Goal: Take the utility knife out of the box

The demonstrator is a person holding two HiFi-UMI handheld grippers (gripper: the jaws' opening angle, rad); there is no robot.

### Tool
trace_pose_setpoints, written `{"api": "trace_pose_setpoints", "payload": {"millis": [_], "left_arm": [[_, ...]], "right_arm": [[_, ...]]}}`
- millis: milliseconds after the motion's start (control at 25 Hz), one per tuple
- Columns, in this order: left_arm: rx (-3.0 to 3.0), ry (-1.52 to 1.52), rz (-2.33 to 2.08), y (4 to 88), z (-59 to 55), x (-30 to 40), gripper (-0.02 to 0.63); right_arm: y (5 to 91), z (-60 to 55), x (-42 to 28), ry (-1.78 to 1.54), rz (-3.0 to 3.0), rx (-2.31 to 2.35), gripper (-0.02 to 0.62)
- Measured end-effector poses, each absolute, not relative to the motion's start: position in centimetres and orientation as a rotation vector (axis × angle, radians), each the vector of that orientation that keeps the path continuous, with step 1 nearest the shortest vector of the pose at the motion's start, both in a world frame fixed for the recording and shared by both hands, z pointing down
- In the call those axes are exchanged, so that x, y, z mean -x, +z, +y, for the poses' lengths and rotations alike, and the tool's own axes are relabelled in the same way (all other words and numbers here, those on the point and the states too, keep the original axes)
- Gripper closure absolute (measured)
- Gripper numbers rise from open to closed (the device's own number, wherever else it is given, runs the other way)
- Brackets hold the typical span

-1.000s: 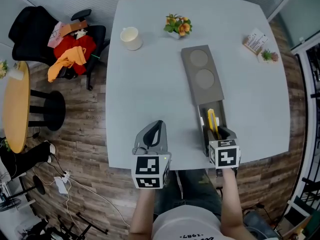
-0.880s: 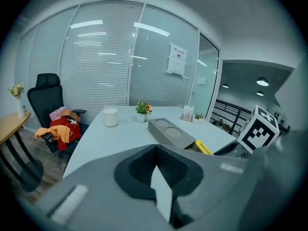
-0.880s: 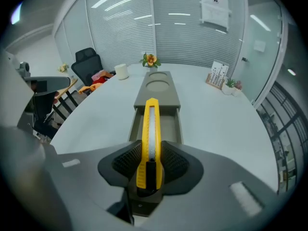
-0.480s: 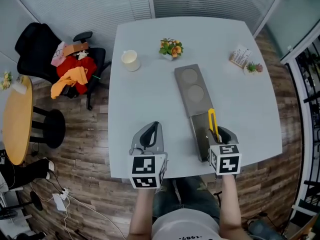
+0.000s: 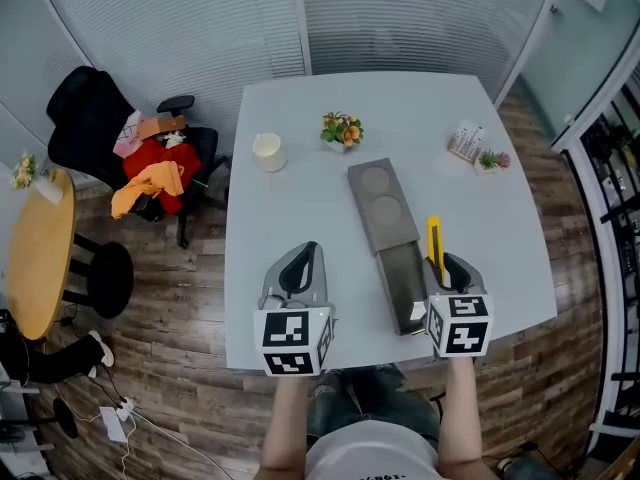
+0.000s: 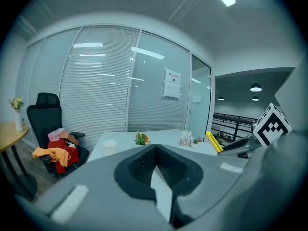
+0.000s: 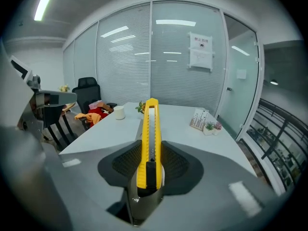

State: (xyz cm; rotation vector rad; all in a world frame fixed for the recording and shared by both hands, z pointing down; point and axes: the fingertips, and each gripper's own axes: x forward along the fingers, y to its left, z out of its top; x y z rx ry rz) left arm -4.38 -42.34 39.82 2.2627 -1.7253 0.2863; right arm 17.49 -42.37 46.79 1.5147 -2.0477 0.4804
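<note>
My right gripper [image 5: 441, 264] is shut on a yellow utility knife [image 5: 435, 242], held above the table to the right of the grey box [image 5: 404, 283]. In the right gripper view the utility knife [image 7: 150, 139] runs forward between the closed jaws of the gripper [image 7: 148, 177], its black slider near me. The box's tray is slid out of its grey sleeve [image 5: 374, 205], which has two round marks on top. My left gripper [image 5: 300, 268] hangs shut and empty over the table's near left part; in its own view the gripper [image 6: 156, 170] holds nothing.
A white cup [image 5: 267, 152], a small flower pot [image 5: 341, 129], a card stand [image 5: 466, 141] and a tiny plant [image 5: 491, 160] stand at the far side of the table [image 5: 290, 218]. An office chair with clothes [image 5: 150, 178] is at left.
My right gripper has lifted the yellow knife up out of the box's tray and moved it right of the box. The left gripper stayed shut and level.
</note>
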Motion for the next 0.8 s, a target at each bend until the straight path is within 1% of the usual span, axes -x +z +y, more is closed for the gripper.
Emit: {"api": "trace_pose_setpoints", "payload": {"millis": [320,800], "left_arm": [[-2.327,0.220,-1.758,36.2,-41.9,3.9,0.606],[-2.411,0.132,-1.795,31.4,-41.5,3.1,0.606]], "right_arm": [[41.9,-42.4,-18.0,0.400,-2.133,-1.604,0.440],[37.0,-42.4,-18.4,0.305,-2.202,-1.691,0.440]]}}
